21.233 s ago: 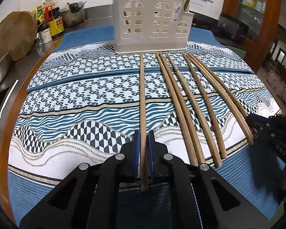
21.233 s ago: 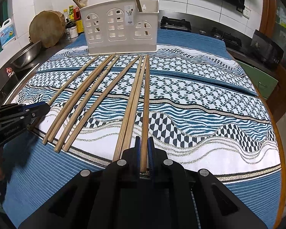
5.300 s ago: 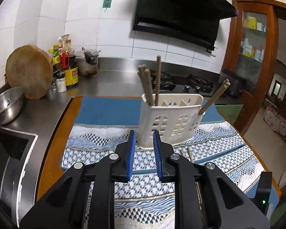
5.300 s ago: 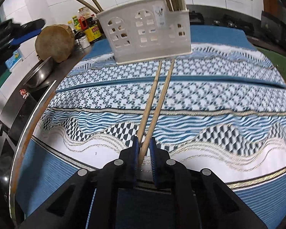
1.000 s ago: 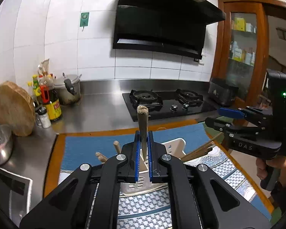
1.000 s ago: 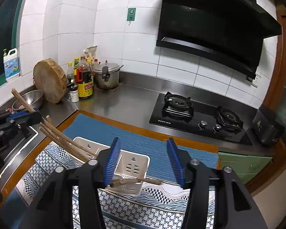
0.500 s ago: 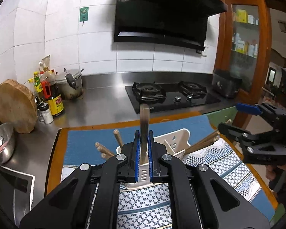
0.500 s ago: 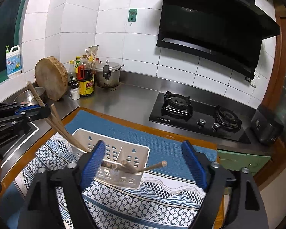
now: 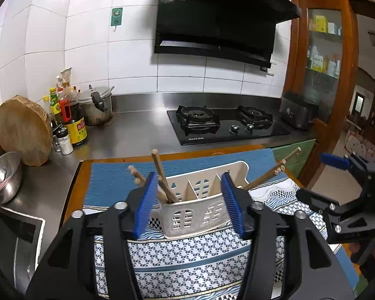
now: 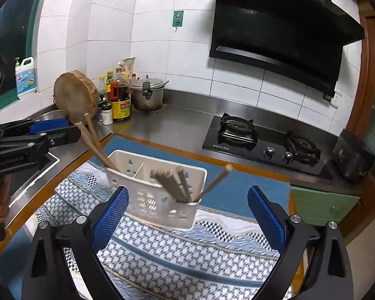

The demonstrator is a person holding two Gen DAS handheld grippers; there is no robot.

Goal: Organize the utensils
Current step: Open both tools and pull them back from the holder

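Note:
A cream plastic utensil holder stands on a blue patterned cloth. Several wooden chopsticks stand in it: some in its left compartment, some in its right compartment. My left gripper is open and empty, above and in front of the holder. My right gripper is open wide and empty, also above the holder. Each gripper shows in the other's view, the right one at the right edge, the left one at the left edge.
A steel counter runs behind the cloth with a black gas hob, a pressure cooker, sauce bottles, a round wooden board and a steel bowl. A sink is at the left.
My left gripper has opened and let go of the chopstick, which now stands in the holder's left compartment. My right gripper has opened wider and stays empty.

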